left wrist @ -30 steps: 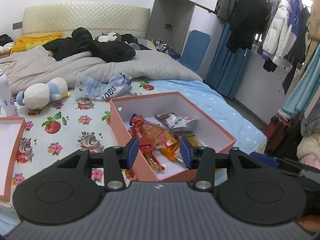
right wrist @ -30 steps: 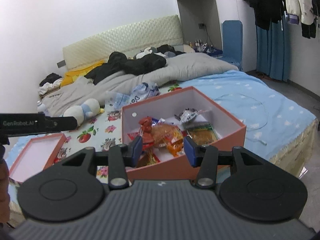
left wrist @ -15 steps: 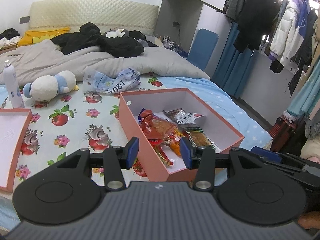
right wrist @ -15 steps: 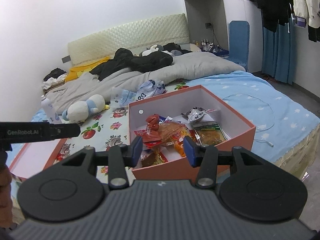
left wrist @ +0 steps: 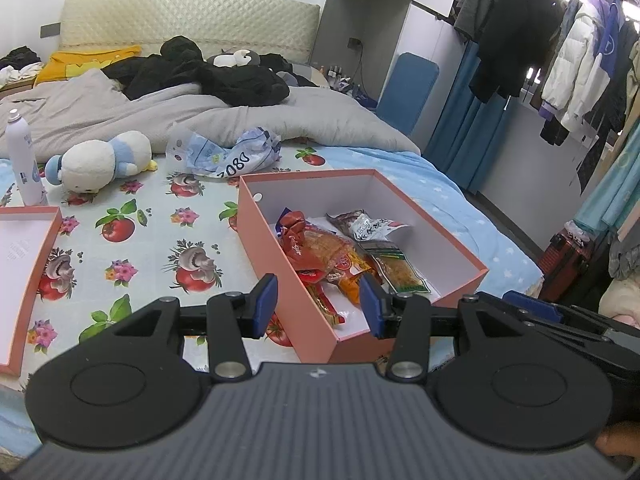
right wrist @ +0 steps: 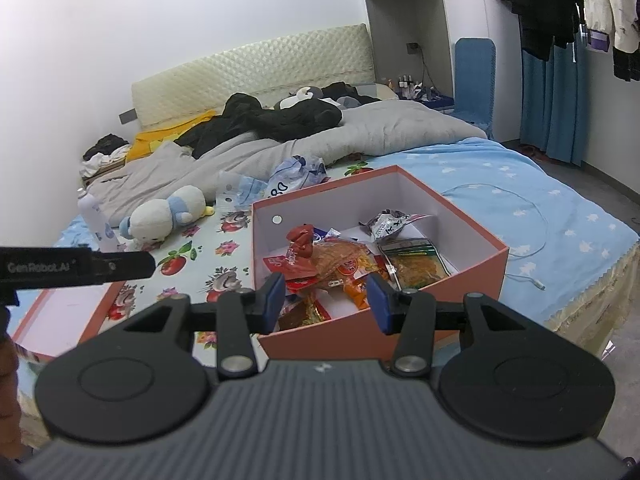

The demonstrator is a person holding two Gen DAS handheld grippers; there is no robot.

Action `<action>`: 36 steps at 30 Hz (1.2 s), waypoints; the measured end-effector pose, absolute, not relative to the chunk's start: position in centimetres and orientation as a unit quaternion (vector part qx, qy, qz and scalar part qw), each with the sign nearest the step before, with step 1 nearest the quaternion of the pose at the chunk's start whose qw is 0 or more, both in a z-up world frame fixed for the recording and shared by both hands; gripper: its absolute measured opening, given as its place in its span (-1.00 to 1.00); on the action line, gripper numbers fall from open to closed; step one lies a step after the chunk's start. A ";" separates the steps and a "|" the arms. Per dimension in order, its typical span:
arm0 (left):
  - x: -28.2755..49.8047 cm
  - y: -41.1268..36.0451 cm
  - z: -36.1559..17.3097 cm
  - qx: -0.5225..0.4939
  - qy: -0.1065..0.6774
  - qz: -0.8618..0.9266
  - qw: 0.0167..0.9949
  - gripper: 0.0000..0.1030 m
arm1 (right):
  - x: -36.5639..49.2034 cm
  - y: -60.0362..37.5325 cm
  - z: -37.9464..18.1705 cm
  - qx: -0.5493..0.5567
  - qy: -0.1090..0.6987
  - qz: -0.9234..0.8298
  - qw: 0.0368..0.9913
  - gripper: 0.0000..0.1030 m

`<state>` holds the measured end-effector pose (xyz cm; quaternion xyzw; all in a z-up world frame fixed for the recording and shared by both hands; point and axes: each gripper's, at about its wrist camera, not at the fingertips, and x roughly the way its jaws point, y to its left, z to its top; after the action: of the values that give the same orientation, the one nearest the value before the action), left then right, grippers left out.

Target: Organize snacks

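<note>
Box lid (left wrist: 24,280) lies far left on the bed (left wrist: 132,240). Left gripper (left wrist: 318,306): jaws spread, empty, short of the pink box (left wrist: 272,256). Snacks (left wrist: 340,256) piled inside the box. Right gripper (right wrist: 326,298): jaws spread, empty, above the box's near wall.

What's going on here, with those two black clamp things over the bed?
A person holds two handheld grippers above a pink box on the bed, sorting snacks. Several snack packets already lie inside it. The left gripper and right gripper both hover with jaws open, holding nothing. The box lid lies apart.
</note>
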<state>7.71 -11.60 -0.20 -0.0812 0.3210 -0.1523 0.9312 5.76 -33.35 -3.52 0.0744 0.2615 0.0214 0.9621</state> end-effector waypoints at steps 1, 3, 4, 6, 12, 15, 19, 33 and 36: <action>7.7 -11.6 -0.2 -0.081 0.321 -0.152 0.931 -0.01 | 5.7 -33.4 -3.5 0.074 0.261 0.021 0.962 -0.06; 7.7 -11.6 -0.2 -0.081 0.321 -0.152 0.931 -0.01 | 5.7 -33.4 -3.5 0.075 0.260 0.022 0.962 -0.06; 7.7 -11.6 -0.2 -0.081 0.320 -0.152 0.931 -0.01 | 5.7 -33.4 -3.5 0.075 0.260 0.021 0.962 -0.06; 7.7 -11.7 -0.2 -0.081 0.320 -0.153 0.932 -0.01 | 5.7 -33.4 -3.5 0.074 0.260 0.021 0.963 -0.06; 7.7 -11.7 -0.1 -0.081 0.321 -0.152 0.931 -0.01 | 5.6 -33.4 -3.5 0.075 0.259 0.019 0.963 -0.06; 7.7 -11.7 -0.1 -0.081 0.320 -0.152 0.932 -0.01 | 5.7 -33.4 -3.5 0.076 0.259 0.018 0.963 -0.06; 7.7 -11.7 -0.2 -0.081 0.321 -0.152 0.931 -0.01 | 5.6 -33.4 -3.5 0.075 0.258 0.016 0.963 -0.06; 7.9 -11.8 -0.3 -0.074 0.325 -0.151 0.930 0.47 | 5.7 -33.6 -3.5 0.071 0.257 0.002 0.964 -0.06; 7.8 -11.8 -0.3 -0.062 0.324 -0.152 0.932 0.70 | 5.9 -33.6 -3.5 0.060 0.255 -0.008 0.965 0.76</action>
<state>7.82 -11.81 -0.34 -0.0622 0.3238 -0.1520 0.9318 5.92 -33.56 -3.54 0.0598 0.2554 -0.0076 0.9650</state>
